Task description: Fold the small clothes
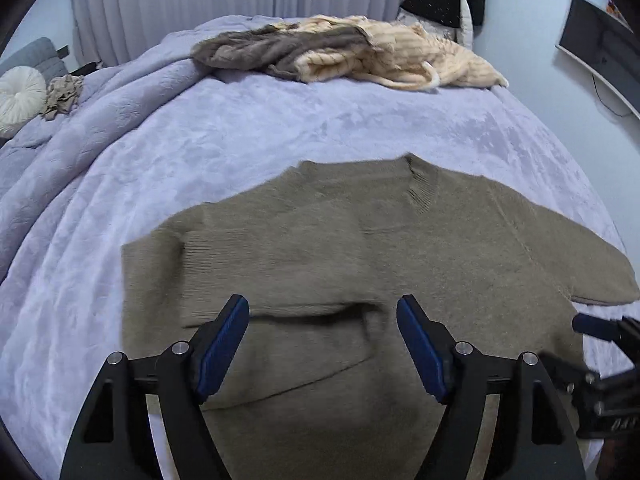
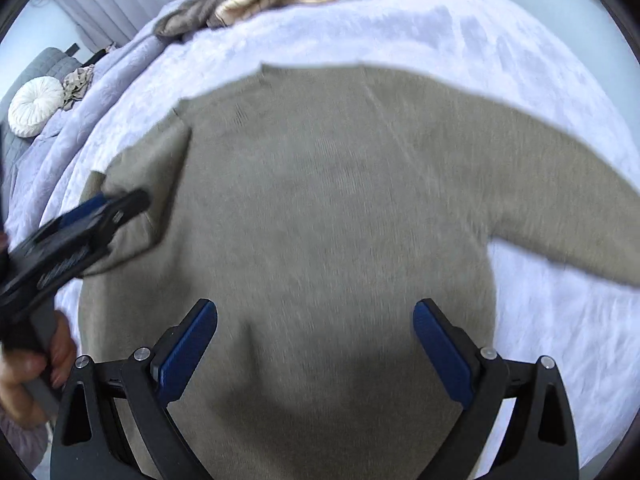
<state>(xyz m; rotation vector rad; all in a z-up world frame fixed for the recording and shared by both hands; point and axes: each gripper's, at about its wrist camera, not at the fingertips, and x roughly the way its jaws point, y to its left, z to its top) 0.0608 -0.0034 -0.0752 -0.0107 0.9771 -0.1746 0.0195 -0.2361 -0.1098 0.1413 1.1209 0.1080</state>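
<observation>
Sweater point(image 2: 320, 208) blurred, hem cut off, both grippers wide

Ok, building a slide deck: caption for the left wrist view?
Open left gripper hovers above an olive sweater spread on a lavender bedspread.

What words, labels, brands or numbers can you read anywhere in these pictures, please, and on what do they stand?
None can be read.
Sweater: no tag or print shows.
Left gripper, seen from the right wrist: pale marks on its body, too blurred to read.
Right gripper, at the edge of the left wrist view: pale marks on its body, too small to read.
Clothes pile and blanket: no text.
</observation>
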